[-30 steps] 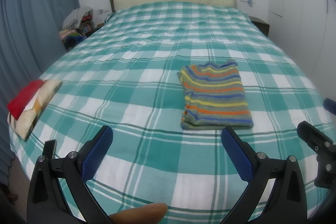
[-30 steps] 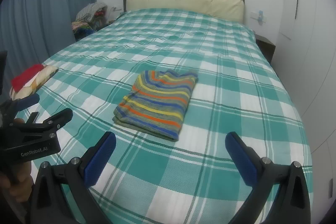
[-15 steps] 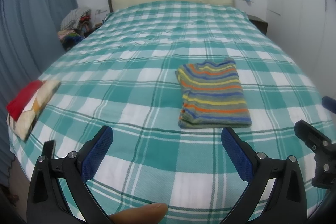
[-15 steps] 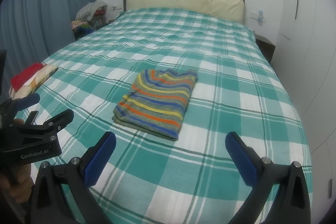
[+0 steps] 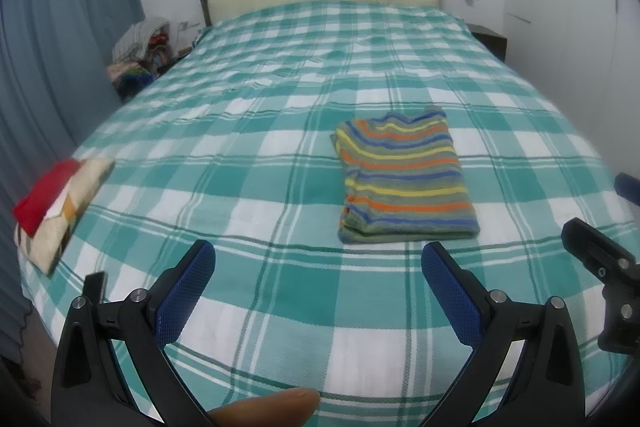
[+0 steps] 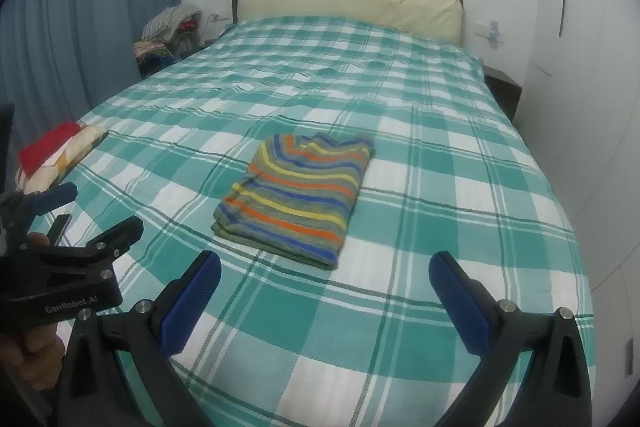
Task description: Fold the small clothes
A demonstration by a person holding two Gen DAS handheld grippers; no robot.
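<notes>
Both tongs, left tongs [image 5: 318, 267] and right tongs [image 6: 325, 277], released, empty, unchanged over last second; striped garment [image 5: 404, 179] lies folded, unmoved on bed [image 5: 280, 131]. Fold judged complete.

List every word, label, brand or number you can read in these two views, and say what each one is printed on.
"GenRobot.AI": pale lettering on the black body of the left gripper, seen at the lower left of the right wrist view; slightly blurred but readable.

Nothing else reads. The striped folded garment, the folded red and patterned clothes and the checked bedspread carry no text. The wall plate by the headboard is too small to tell.
</notes>
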